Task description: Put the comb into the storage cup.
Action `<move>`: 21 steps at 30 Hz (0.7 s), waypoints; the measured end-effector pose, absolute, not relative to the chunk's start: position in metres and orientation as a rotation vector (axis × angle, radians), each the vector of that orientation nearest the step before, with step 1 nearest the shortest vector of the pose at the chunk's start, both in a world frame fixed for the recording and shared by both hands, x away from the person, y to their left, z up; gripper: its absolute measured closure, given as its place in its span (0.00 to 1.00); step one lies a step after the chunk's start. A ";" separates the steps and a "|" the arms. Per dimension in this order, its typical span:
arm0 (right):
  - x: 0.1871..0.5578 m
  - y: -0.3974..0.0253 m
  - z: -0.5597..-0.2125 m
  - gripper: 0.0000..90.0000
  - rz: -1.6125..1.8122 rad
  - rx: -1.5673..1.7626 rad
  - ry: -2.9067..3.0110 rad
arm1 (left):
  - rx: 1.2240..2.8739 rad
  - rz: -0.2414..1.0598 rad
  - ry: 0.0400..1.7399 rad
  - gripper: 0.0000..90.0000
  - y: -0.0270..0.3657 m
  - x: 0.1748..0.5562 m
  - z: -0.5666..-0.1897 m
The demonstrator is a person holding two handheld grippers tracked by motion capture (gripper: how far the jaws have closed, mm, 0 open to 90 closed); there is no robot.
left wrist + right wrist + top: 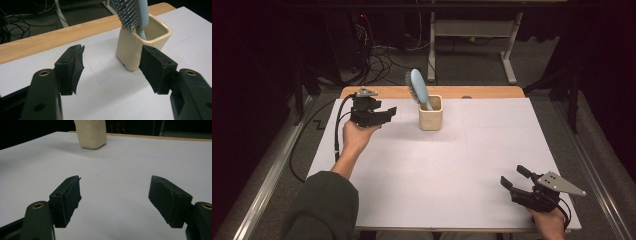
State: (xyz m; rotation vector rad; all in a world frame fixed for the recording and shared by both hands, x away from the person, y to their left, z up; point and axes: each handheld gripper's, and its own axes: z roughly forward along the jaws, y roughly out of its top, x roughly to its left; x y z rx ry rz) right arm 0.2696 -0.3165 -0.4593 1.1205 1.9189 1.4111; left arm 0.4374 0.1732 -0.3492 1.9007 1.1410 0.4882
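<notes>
A: Where is the left gripper [384, 114]?

B: Held above the far left part of the desk [452, 165], its fingers [71, 67] wide apart with nothing between them. They point toward the cup [430, 112].

A: And the cup, relative to those fingers?

B: Just beyond them and a little off to the side. In the left gripper view the cup [140, 45] stands just past the tip of the finger on the picture's right, which overlaps its lower corner; I cannot tell whether they touch. In the high view there is a gap between fingers and cup.

A: What is in the cup?

B: A brush [417, 87], handle down, its head rising above the rim and tilting away from the fingers toward the far edge. In the left gripper view the brush [130, 12] shows its bristles, well above the fingertips.

A: The right gripper [513, 178]?

B: Low at the near right corner, held in a hand [549, 222]. Its fingers [67, 197] are also spread, empty, with bare desk [112, 195] between them. The cup [90, 132] sits well ahead of them, far off.
</notes>
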 end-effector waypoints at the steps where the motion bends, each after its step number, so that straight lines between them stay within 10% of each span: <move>1: 0.270 -0.316 -0.459 0.29 1.411 1.120 1.920 | 1.898 0.489 1.140 0.40 0.174 0.437 -0.350; 21: 0.269 -0.317 -0.459 0.29 1.402 1.119 1.920 | 1.879 0.515 1.141 0.41 0.189 0.425 -0.351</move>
